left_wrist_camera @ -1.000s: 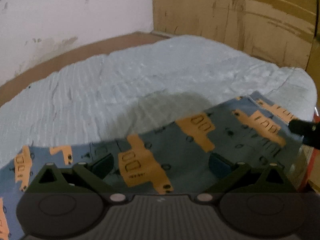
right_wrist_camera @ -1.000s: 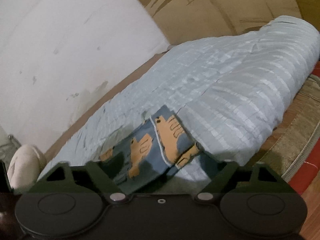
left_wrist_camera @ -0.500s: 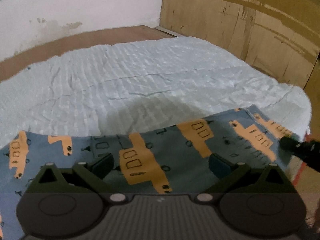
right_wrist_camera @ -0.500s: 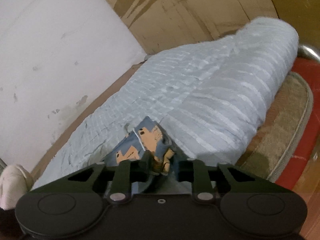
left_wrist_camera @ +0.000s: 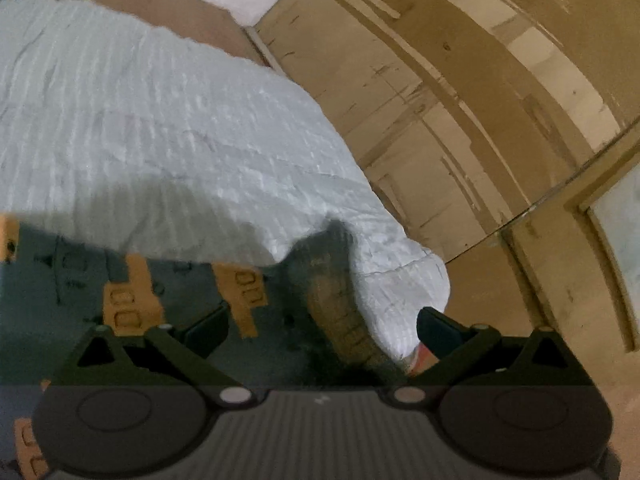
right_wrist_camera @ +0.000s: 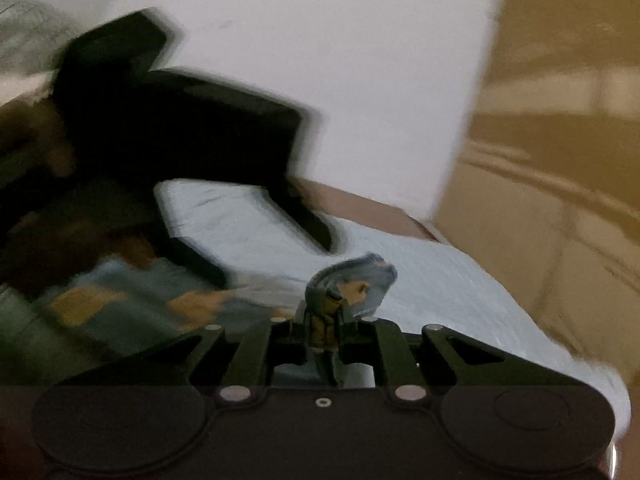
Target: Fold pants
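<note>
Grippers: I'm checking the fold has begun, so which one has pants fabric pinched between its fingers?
The right gripper: its jaws are closing on a bunched edge of the pants. The left gripper stands wide apart over the cloth.

Counting items showing: one pair of pants point(left_wrist_camera: 188, 300), blue with orange print; one pale blue quilt point(left_wrist_camera: 168, 128) lying on one bed; two hand-held grippers, left hand-held gripper point(left_wrist_camera: 322, 330) and right hand-held gripper point(right_wrist_camera: 323, 326).

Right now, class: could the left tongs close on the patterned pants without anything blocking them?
Probably yes. The left tongs stand open just above the pants, whose fabric lies between their fingers on the pale blanket, with nothing over it. The right tongs are closing on another corner.
</note>
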{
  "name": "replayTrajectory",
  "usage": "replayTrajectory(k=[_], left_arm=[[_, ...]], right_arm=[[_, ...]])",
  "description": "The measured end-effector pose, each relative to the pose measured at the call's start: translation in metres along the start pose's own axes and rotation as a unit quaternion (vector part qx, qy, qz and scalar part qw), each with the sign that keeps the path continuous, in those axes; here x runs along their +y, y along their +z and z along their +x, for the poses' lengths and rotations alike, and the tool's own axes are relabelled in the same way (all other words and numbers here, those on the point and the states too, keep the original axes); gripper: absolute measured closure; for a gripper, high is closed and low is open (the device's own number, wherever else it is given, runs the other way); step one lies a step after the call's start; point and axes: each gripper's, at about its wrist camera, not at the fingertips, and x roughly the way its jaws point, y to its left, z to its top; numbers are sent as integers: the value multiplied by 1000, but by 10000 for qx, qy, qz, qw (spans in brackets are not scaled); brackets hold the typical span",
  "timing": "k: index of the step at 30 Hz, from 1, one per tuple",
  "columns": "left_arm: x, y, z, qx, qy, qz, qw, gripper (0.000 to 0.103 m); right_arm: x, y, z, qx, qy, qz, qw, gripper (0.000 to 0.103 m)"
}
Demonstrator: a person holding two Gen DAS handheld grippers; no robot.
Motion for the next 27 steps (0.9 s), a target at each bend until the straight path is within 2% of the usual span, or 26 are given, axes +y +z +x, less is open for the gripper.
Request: replayTrajectory(k=[1,2,4,5,6,7,12,17,22,27], left_arm=[[4,-2,-1,-19,46,-79,10000,16],[9,-4,-1,-25,150,-165,9997,23],[21,-7,3,75,594,-351,9976,48],[27,-9,7,162,885,-435,9950,55],[31,-11,11,257,1143,-476,9920,68],[34,-14,13,282,1276,-477,9903,74],[37,-22,12,52,1288,-515,9903,76],[34,-22,14,11,1314,-514,9900,77],[30,-21,10,-55,1257,-472,9909,91],[13,-17,1,-179,1362,-226,9903,93]], right_arm=[[10,0,0,22,156,-135,9998,91],[17,0,1,55,305,-192,9993,91],[29,-4,3,189,558,-237,9980,91],[33,-7,6,278,626,-258,9973,90],[37,-10,8,376,698,-258,9965,90],[39,-12,10,434,745,-235,9960,90],[39,-11,15,566,795,-92,9952,90],[39,-10,15,579,813,-82,9950,87],[39,-13,14,575,800,-63,9951,86],[37,-12,11,491,742,41,9960,86]])
